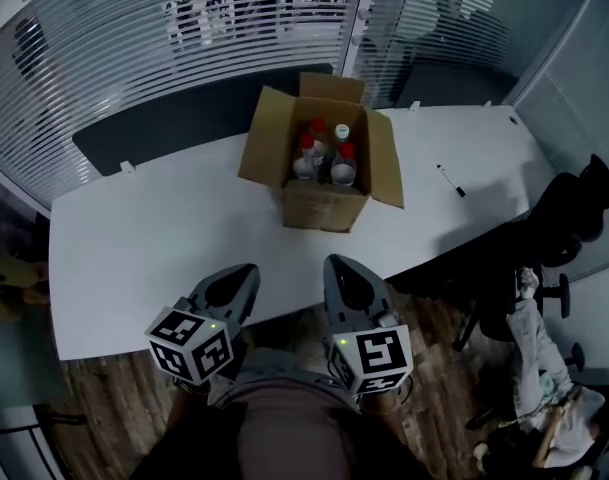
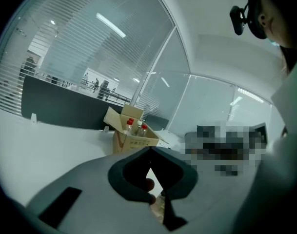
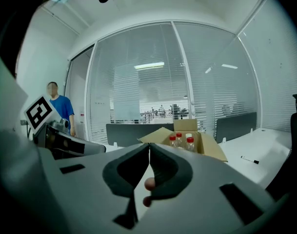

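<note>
Spanning the view: white table. Open cardboard box stands at its far middle. Left gripper and right gripper hover side by side over the near edge, well apart from the box, jaws pressed together, empty. Red- and white-capped bottles, apparently four, upright inside the box. Marker pen to the box's right.

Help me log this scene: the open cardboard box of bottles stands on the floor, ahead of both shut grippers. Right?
No. The head view shows the open cardboard box of bottles standing on the white table, not the floor. It is ahead of the left gripper and right gripper, both shut.
</note>
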Action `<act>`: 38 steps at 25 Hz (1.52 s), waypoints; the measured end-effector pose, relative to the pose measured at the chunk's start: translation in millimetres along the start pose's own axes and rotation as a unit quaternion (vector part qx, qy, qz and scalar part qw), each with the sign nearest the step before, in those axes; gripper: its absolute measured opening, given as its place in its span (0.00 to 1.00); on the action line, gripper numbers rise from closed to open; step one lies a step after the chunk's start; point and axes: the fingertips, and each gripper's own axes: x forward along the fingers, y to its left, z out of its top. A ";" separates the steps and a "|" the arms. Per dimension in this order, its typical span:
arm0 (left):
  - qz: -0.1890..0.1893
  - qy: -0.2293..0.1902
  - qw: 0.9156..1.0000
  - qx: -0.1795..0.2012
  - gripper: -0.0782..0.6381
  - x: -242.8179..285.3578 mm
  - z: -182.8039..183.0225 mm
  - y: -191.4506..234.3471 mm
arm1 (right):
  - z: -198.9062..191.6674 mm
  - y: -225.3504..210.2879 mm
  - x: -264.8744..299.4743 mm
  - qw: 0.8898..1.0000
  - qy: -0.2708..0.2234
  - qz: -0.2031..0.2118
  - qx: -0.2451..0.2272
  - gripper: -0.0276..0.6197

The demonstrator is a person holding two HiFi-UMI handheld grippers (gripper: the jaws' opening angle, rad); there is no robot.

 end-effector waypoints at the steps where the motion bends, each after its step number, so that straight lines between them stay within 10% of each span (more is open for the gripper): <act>1: 0.000 0.000 1.000 0.000 0.12 4.8 2.2 3.1 | 1.6 -2.7 5.7 1.000 0.000 0.000 -0.001 0.08; 38: 0.037 -0.004 0.999 -0.021 0.12 104.1 46.5 41.1 | 32.1 -96.3 109.6 0.998 0.021 0.024 -0.049 0.09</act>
